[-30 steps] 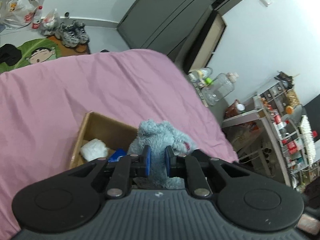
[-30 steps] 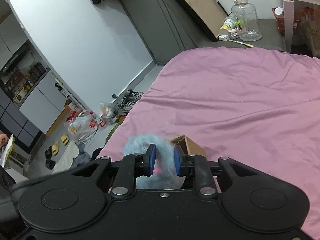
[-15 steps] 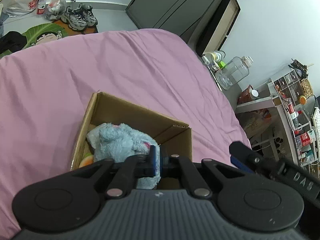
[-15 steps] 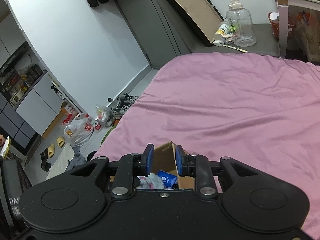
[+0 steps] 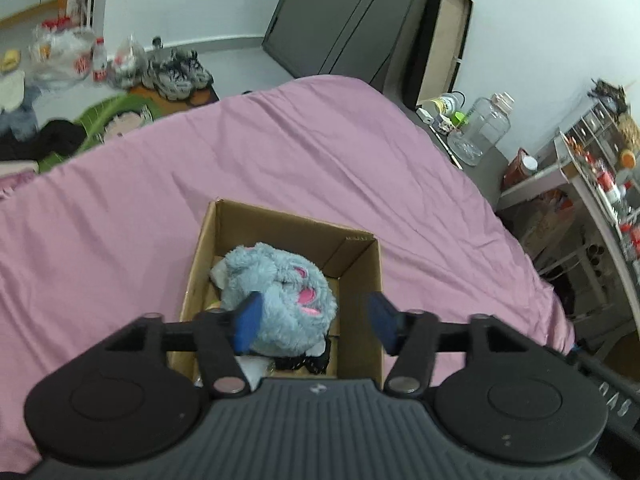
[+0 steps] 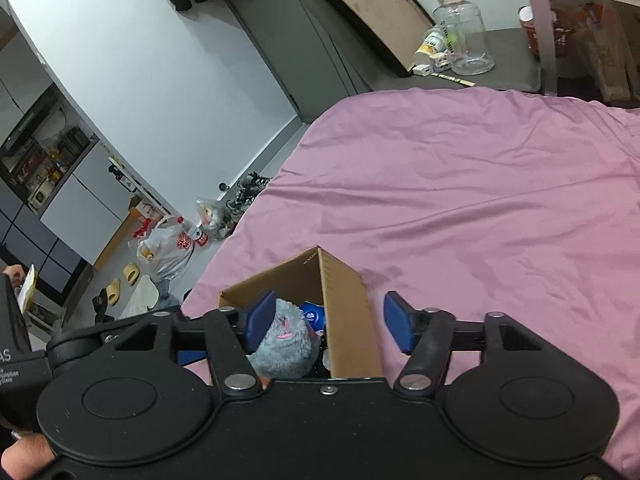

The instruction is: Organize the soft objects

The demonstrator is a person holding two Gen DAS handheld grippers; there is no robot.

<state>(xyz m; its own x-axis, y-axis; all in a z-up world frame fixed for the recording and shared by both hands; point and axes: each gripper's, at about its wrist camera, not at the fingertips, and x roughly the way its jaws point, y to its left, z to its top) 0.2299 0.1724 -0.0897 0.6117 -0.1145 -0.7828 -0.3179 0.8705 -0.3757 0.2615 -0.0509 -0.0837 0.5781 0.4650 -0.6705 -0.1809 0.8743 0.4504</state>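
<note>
- Left gripper (image 5: 314, 326): jaws spread wide, holding nothing, above the grey plush toy (image 5: 280, 300) lying in the cardboard box (image 5: 280, 220).
- Right gripper (image 6: 328, 326): likewise wide apart, empty.
- Risk: the toy sits high and might spill over the rim if nudged.
- Hidden: items beneath the toy are indistinct.

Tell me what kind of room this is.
Most likely a lived-in bedroom: a bed under a pink sheet, sneakers on the floor, and a cluttered shelf unit alongside.
</note>
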